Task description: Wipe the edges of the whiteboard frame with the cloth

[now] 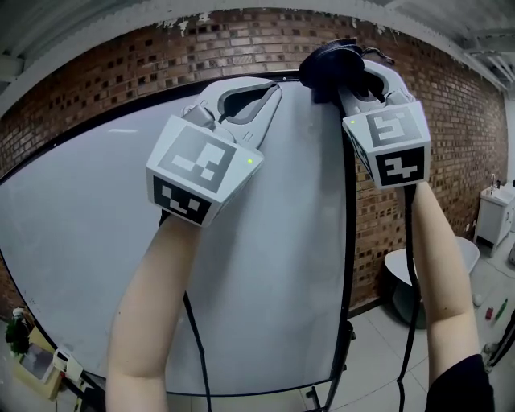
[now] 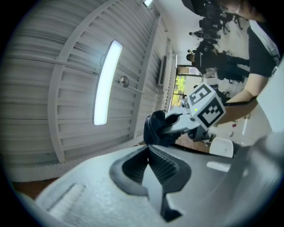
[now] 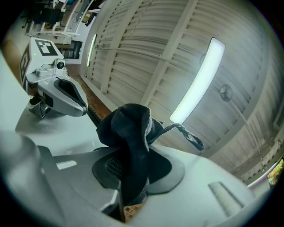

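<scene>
Right hand-held gripper (image 3: 133, 179) clenched on cloth (image 3: 128, 133) at whiteboard frame (image 1: 348, 241) top | left hand-held gripper (image 2: 148, 153) closed, empty

This looks like a workshop-style lab or studio set up in a plain industrial room. An exposed red brick wall (image 1: 451, 88) carries a large whiteboard (image 1: 265, 265) in a thin black frame. Overhead runs a white ribbed ceiling (image 2: 49, 66) on white beams, lit by long strip lights (image 2: 106, 84). The floor (image 1: 378, 354) is laid with pale tiles, and a white cabinet (image 1: 492, 216) stands at the right. Farther down the room, dark equipment (image 2: 213, 24) stands on rigs, and tables (image 3: 66, 13) loaded with gear show in the right gripper view, too small to identify.
</scene>
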A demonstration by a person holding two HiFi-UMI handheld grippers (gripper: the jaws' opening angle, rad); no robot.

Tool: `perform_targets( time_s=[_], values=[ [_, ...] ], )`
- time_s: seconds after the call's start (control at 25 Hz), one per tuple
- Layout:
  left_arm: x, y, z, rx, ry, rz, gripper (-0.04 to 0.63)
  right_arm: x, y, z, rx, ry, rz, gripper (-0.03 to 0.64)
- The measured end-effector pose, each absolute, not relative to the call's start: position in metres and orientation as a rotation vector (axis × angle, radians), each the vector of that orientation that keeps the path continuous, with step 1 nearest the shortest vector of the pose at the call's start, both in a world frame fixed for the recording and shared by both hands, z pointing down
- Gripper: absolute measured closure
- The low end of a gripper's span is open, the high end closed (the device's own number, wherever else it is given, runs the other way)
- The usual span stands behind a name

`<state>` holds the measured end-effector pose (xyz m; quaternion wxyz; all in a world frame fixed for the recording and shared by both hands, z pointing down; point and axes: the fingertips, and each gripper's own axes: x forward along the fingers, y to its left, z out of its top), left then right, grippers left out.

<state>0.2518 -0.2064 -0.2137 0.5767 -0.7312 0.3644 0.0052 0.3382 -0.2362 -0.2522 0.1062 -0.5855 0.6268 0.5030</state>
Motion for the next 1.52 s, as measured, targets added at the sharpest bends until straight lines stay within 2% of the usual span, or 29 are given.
perform_targets(
  time_s=[0.16, 0.52, 1.0, 1.52],
  values=[
    [0.276, -0.212, -0.214, -1.71, 0.843, 0.003, 0.594, 0.355, -0.238, -0.252, -1.708, 1.853, 1.467, 0.535],
    [0.284, -0.2, -0.214, -1.789, 0.855, 0.107, 0.594, 0.365, -0.233, -0.242, -1.68, 1.861, 1.476, 0.535],
    [0.257, -0.175, -0.167, -1.845, 0.929, 0.301, 0.594, 0.36, -0.241, -0.165, -1.611, 1.927, 1.31, 0.534],
    [0.258, -0.191, -0.079, -1.928, 0.962, 0.247, 0.594, 0.362, -0.245, -0.058, -1.536, 2.005, 1.227, 0.534]
  ],
)
